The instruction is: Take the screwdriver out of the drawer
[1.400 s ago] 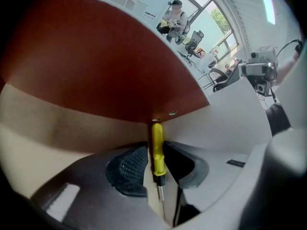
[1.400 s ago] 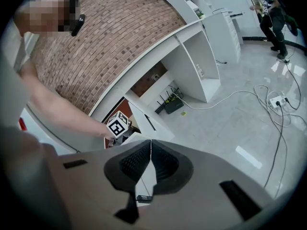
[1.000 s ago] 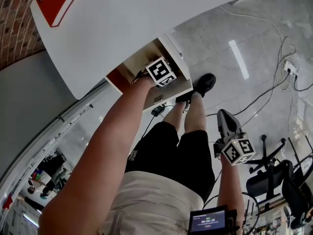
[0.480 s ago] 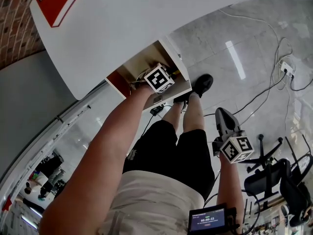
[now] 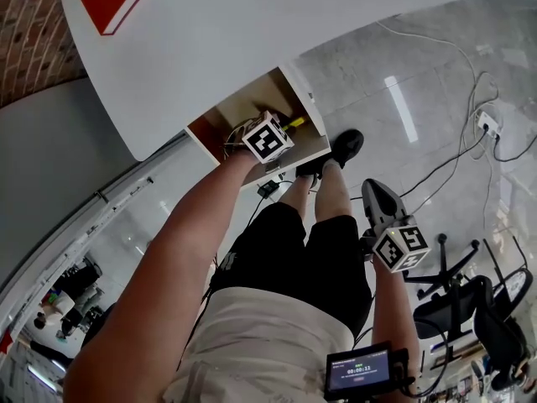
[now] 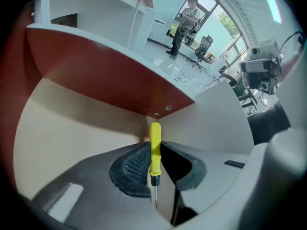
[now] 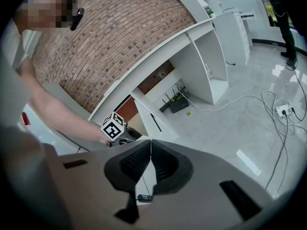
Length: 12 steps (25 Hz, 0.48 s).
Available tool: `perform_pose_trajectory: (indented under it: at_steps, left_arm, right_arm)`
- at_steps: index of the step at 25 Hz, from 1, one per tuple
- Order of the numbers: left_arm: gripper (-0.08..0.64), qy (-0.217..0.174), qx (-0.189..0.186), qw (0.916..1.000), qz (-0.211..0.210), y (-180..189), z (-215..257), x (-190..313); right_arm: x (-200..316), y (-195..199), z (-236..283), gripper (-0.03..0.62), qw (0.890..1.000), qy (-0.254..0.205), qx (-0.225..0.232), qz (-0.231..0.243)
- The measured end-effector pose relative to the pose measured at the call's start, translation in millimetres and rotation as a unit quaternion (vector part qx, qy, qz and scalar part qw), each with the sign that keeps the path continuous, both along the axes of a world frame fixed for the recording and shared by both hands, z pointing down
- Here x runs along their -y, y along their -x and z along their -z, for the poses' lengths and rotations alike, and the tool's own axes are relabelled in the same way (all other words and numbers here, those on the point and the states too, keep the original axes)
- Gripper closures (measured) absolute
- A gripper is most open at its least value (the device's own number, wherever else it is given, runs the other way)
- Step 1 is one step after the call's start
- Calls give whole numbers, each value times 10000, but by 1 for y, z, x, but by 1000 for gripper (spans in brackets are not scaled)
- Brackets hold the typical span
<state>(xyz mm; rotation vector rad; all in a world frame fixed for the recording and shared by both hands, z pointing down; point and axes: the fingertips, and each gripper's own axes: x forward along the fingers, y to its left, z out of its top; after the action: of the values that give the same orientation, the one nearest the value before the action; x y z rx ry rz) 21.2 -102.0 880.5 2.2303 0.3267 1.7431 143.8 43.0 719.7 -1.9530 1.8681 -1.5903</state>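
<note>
- My left gripper point(image 6: 154, 153) is clamped on the screwdriver point(image 6: 155, 134). The ribbed pads pinch the lower part of its yellow handle, just above the dark collar.
- The handle's rounded end sticks out past the jaw tips. The thin metal shaft runs back between the jaws toward the gripper body.
- Ahead of the tips and on both sides I see the pale inside walls of the drawer point(image 6: 72, 128) and its red-brown panel, so I judge the tool is not yet clear of it.
- I expect it to be light and stiff, with nothing to bend or break.
- The handle looks like smooth, narrow, round plastic. I judge it could roll or pivot between the pads if it knocks a drawer wall.
- The best hold, to my eye, is where I have it: mid to lower handle, across the pads, not on the thin shaft.
- My right gripper point(image 7: 150, 145) has its jaws pressed together with nothing between them. It is well apart from the drawer.
</note>
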Motion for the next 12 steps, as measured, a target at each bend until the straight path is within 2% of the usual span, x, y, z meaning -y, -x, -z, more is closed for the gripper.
perform_pose_trajectory:
  at_steps: [12]
  left_arm:
    - [502, -234, -210, 9973, 660, 12, 46, 7]
  right_arm:
    - [18, 8, 21, 586, 9981, -69, -49, 606]
